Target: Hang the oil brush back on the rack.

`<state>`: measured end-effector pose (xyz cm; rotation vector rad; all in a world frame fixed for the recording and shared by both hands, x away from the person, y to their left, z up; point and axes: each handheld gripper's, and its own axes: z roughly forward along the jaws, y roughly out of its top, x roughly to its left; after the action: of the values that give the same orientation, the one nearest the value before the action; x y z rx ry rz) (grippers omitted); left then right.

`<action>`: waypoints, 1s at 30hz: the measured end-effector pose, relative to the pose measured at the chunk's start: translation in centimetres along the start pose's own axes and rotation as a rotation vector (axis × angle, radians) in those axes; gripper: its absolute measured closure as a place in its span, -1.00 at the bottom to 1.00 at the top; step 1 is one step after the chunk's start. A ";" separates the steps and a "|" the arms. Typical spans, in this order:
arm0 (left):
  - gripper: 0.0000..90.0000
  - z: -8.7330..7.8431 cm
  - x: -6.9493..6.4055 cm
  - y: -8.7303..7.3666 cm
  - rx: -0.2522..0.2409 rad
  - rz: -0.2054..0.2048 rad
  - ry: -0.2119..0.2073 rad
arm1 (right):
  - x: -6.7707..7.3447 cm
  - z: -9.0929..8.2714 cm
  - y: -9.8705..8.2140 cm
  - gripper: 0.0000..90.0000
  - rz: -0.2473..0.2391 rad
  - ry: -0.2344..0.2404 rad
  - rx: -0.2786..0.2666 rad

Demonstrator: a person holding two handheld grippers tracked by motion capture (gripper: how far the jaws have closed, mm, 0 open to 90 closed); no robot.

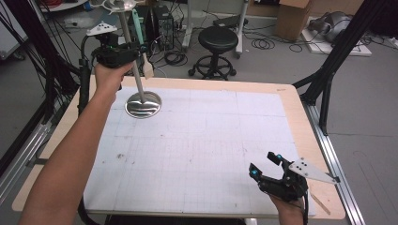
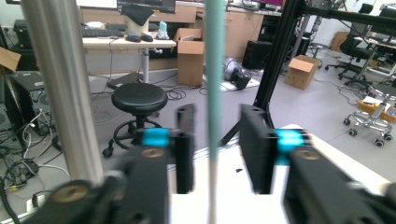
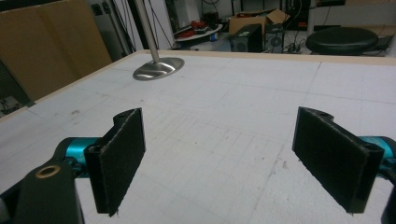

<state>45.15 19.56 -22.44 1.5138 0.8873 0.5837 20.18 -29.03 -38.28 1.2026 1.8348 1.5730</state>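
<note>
A metal stand rests its round base [image 1: 143, 104] [image 3: 158, 68] on the far left of the white gridded mat [image 1: 202, 140], and its pole [image 1: 131, 51] [image 2: 60, 84] rises to a small top disc. Beside the pole hangs a utensil with a teal handle [image 1: 136, 23] [image 2: 215, 70] and a pale blade [image 1: 148, 70]. My left gripper [image 1: 140, 47] [image 2: 215, 154] is raised off the table and open, with the teal handle between its jaws and a gap on each side. My right gripper [image 1: 263, 163] [image 3: 219, 154] is low over the mat's front right, open and holding nothing.
A black stool [image 1: 218, 40] [image 2: 140, 98] stands on the floor beyond the table's far edge. A black frame leg [image 1: 328, 79] slants by the far right corner. Cables, computer cases and cardboard boxes [image 2: 191, 51] lie on the floor behind.
</note>
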 end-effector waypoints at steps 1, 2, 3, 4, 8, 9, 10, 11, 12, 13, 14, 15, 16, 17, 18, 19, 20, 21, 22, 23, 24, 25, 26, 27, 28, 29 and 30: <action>0.13 -0.8 -0.1 -0.6 -0.009 0.000 -0.010 | -0.1 -0.2 0.0 -0.65 -0.001 -0.005 -0.005; 0.05 -0.8 -0.1 -0.6 -0.009 0.000 -0.010 | -0.1 -0.2 0.0 -0.65 -0.001 -0.005 -0.005; 0.05 -1.4 -0.1 -0.9 -0.016 0.004 -0.015 | -0.1 -0.3 0.0 -0.65 -0.004 -0.010 -0.007; 0.01 -1.9 -0.1 -1.2 -0.024 0.005 -0.018 | -0.2 -0.5 0.0 -0.65 -0.005 -0.018 -0.009; -0.32 -4.9 -0.7 -3.3 -0.035 -0.020 -0.036 | -0.5 -1.1 -0.1 -0.65 0.003 -0.070 -0.010; -0.42 -5.4 -0.9 -3.8 -0.043 -0.022 -0.042 | -0.6 -1.2 -0.1 -0.65 -0.002 -0.077 -0.011; -0.47 -5.4 -0.9 -3.8 -0.043 -0.022 -0.042 | -0.6 -1.2 -0.1 -0.65 -0.002 -0.077 -0.011; -0.51 -6.5 -1.5 -4.9 -0.048 -0.011 -0.067 | -0.6 -1.4 -0.2 -0.65 -0.009 -0.091 -0.006; -0.54 -7.0 -1.8 -5.4 -0.049 -0.006 -0.073 | -0.6 -1.4 -0.2 -0.65 -0.012 -0.100 -0.002; -0.58 -7.0 -1.8 -5.4 -0.049 -0.006 -0.073 | -0.6 -1.4 -0.2 -0.65 -0.012 -0.100 -0.002; -0.58 -7.4 -2.1 -6.0 -0.051 -0.004 -0.079 | -0.6 -1.5 -0.3 -0.65 -0.018 -0.105 -0.001; -0.65 -8.4 -2.6 -7.1 -0.049 0.008 -0.104 | -0.6 -1.5 -0.3 -0.65 -0.028 -0.113 0.004; -0.65 -8.4 -2.6 -7.1 -0.049 0.008 -0.104 | -0.5 -1.4 -0.3 -0.65 -0.031 -0.115 0.007; -0.65 -8.9 -2.9 -7.7 -0.055 0.010 -0.117 | -0.5 -1.4 -0.3 -0.65 -0.031 -0.115 0.007; -0.65 -9.4 -3.3 -8.3 -0.061 0.013 -0.129 | -0.5 -1.4 -0.4 -0.65 -0.038 -0.119 0.010; -0.65 -10.4 -3.9 -9.5 -0.061 0.034 -0.146 | -0.3 -1.5 -0.4 -0.65 -0.043 -0.117 0.009; -0.64 -10.4 -3.9 -9.5 -0.061 0.034 -0.146 | -0.4 -1.5 -0.4 -0.65 -0.051 -0.112 0.004; -0.64 -10.8 -4.2 -10.1 -0.063 0.040 -0.163 | -0.4 -1.5 -0.4 -0.65 -0.051 -0.112 0.004; -0.64 -11.2 -4.5 -10.8 -0.067 0.036 -0.183 | -0.4 -1.5 -0.4 -0.65 -0.052 -0.113 -0.001; -0.62 -11.6 -4.7 -11.5 -0.067 0.034 -0.193 | -0.3 -1.6 -0.5 -0.65 -0.040 -0.111 -0.001; -0.62 -11.9 -5.0 -12.2 -0.065 0.041 -0.198 | -0.3 -1.6 -0.5 -0.65 -0.040 -0.111 -0.001; -0.62 -12.7 -5.5 -13.4 -0.057 0.059 -0.206 | -0.3 -1.5 -0.6 -0.65 -0.050 -0.108 0.001; -0.61 -12.7 -5.5 -13.4 -0.057 0.059 -0.206 | -0.3 -1.5 -0.6 -0.65 -0.050 -0.108 0.001; -0.61 -13.1 -5.7 -13.9 -0.050 0.064 -0.212 | -0.2 -1.5 -0.7 -0.65 -0.054 -0.107 0.005; -0.61 -13.4 -5.9 -14.3 -0.053 0.068 -0.218 | -0.1 -1.4 -0.8 -0.65 -0.056 -0.108 0.010; -0.60 -13.7 -6.1 -14.8 -0.057 0.062 -0.225 | -0.1 -1.5 -0.9 -0.65 -0.059 -0.109 0.014; -0.60 -14.3 -6.3 -15.6 -0.053 0.070 -0.233 | -0.1 -1.5 -1.1 -0.65 -0.063 -0.109 0.011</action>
<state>27.12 22.64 -34.81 1.5342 0.6370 0.4659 18.67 -29.90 -38.92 1.1991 1.7959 1.4365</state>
